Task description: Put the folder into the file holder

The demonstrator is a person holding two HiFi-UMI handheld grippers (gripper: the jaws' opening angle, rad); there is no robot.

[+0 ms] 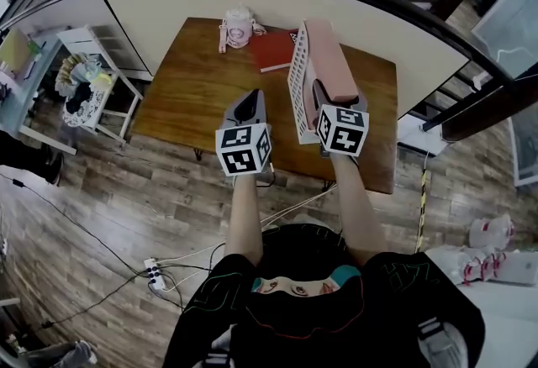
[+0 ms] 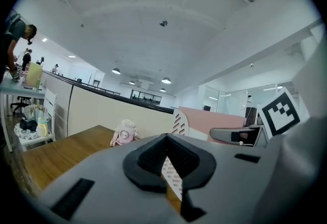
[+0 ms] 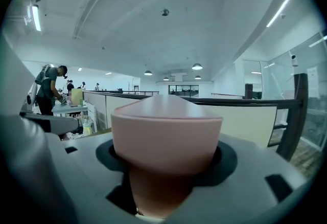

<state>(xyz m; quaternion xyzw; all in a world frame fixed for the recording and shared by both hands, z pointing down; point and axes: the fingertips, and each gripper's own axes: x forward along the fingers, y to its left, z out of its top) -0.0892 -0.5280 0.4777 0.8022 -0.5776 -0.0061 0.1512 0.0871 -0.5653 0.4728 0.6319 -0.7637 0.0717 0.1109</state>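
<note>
Your right gripper is the near one. Its jaws are wide apart around the near end of the pink folder, and they do not seem to squeeze it. The folder stands on its edge. Its long side runs straight away from you, toward the far side of the table. The white file holder with the slots is touching the folder on its left side. The folder looks like it is already sitting in the holder, but you cannot see its bottom. Your left gripper is a little way to the left, closed and holding nothing. You cannot read any words anywhere. Only the black and white squares on the gripper cubes show.
</note>
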